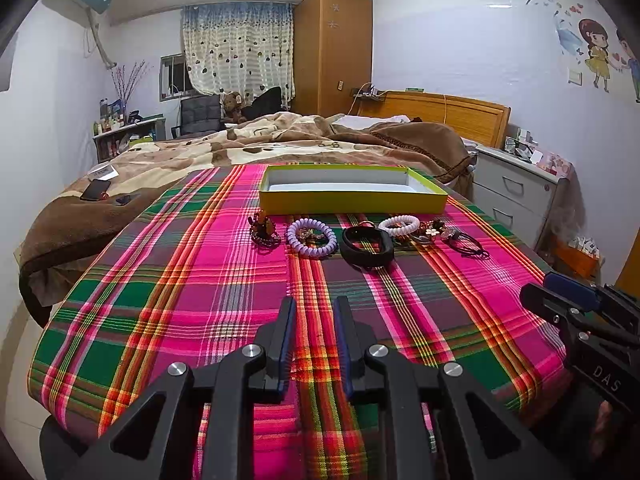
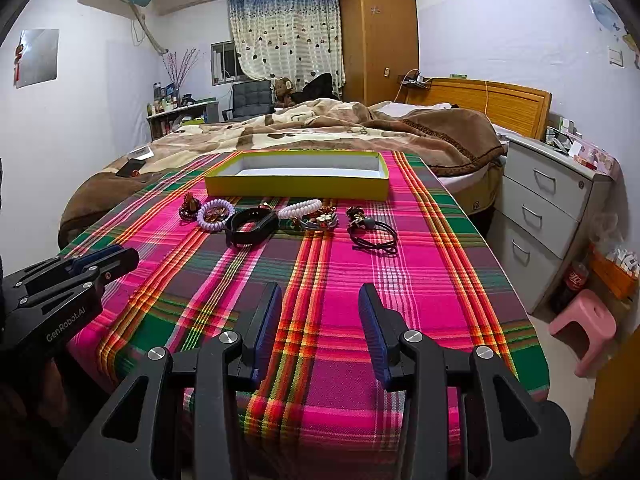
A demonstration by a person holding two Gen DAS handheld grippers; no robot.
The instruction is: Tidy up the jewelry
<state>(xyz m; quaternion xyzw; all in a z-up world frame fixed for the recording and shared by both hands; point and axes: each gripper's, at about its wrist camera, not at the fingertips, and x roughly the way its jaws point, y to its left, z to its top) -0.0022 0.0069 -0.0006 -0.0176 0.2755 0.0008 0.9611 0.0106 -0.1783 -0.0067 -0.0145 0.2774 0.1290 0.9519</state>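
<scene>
Both grippers hang low over the near end of a bright plaid cloth (image 1: 224,280). The left gripper (image 1: 315,312) has its two fingers a little way apart, with nothing between them. The right gripper (image 2: 320,300) is open wider, and it holds nothing too. Farther up the cloth, the jewelry lies in a row. From the left there is a brown bead bracelet (image 1: 264,232), a purple coil band (image 1: 312,237), a black band (image 1: 367,246), a white coil band (image 1: 399,225), a flower piece (image 1: 430,233) and thin black hair ties (image 1: 466,242). Just behind the row sits a yellow box (image 1: 352,200), open, with a white inside.
</scene>
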